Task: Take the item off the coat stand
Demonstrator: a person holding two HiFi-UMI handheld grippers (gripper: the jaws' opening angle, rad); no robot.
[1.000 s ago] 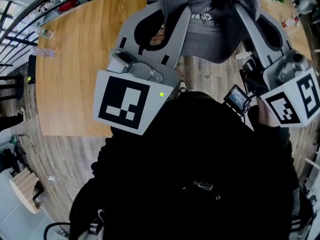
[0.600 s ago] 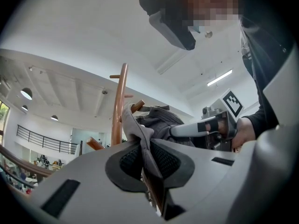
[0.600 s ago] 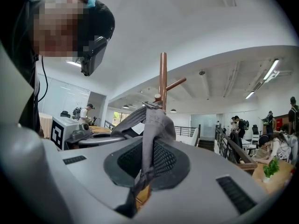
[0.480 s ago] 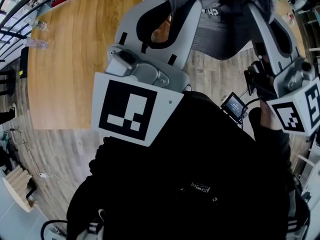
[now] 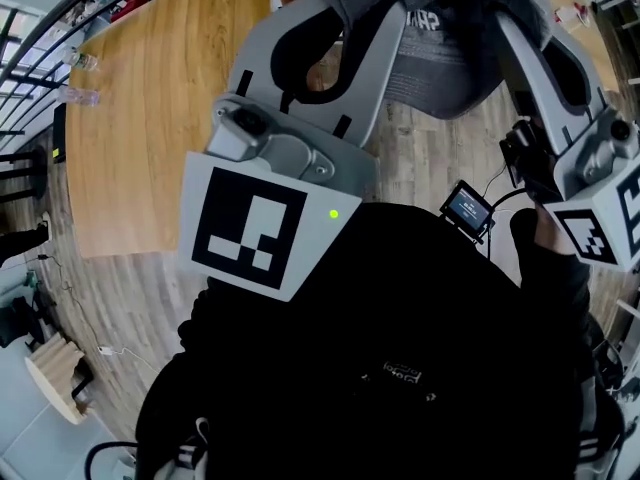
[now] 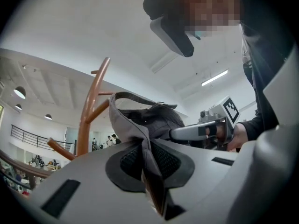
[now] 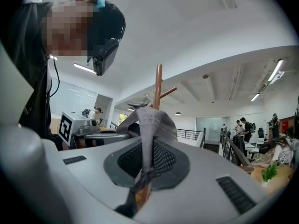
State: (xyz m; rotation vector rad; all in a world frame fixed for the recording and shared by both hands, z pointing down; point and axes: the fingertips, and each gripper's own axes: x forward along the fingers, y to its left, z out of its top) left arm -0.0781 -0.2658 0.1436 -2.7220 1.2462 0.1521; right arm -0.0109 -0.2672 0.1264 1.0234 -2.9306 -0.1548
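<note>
Cap (image 6: 154, 118) cloth is pinched between both pairs of jaws | left gripper (image 6: 150, 164) clamped on cap | right gripper (image 7: 145, 164) clamped on cap | cap is held up near coat stand (image 6: 88, 120)

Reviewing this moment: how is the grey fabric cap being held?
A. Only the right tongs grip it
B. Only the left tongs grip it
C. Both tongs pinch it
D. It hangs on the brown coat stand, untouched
C: the grey fabric cap has a fold clamped between the closed left tongs in the left gripper view, and another fold is clamped in the right tongs in the right gripper view.
</note>
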